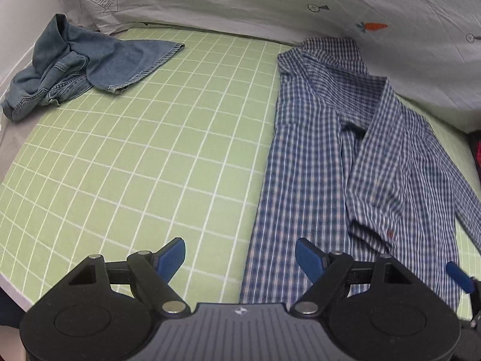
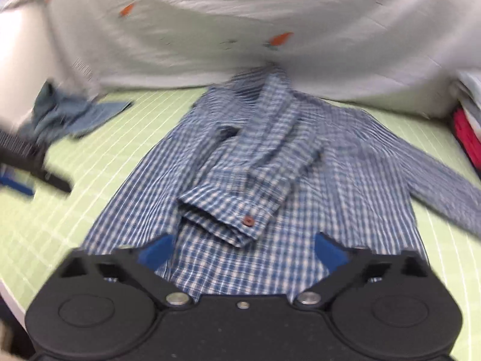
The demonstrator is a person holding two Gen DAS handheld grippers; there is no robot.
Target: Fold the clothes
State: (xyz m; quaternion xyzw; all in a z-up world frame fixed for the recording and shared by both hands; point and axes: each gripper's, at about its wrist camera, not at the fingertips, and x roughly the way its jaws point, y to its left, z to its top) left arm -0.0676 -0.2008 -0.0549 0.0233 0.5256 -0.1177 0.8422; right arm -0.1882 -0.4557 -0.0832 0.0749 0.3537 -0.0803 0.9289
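A blue checked shirt (image 1: pixel 345 162) lies spread on the green grid mat (image 1: pixel 150 150). In the right wrist view the shirt (image 2: pixel 345 195) has one sleeve folded across its body, the cuff (image 2: pixel 228 216) with a brown button lying near me. My left gripper (image 1: pixel 240 255) is open and empty, above the shirt's left edge near the hem. My right gripper (image 2: pixel 243 249) is open and empty, just above the hem below the cuff. The right gripper's blue fingertip (image 1: pixel 458 275) shows at the lower right of the left wrist view. The right wrist view is blurred.
A crumpled denim garment (image 1: pixel 75 69) lies at the far left of the mat; it also shows in the right wrist view (image 2: pixel 75 114). A pale printed sheet (image 1: pixel 270 3) rises behind the mat. Red and pale stacked items (image 2: pixel 466 132) sit at the right edge.
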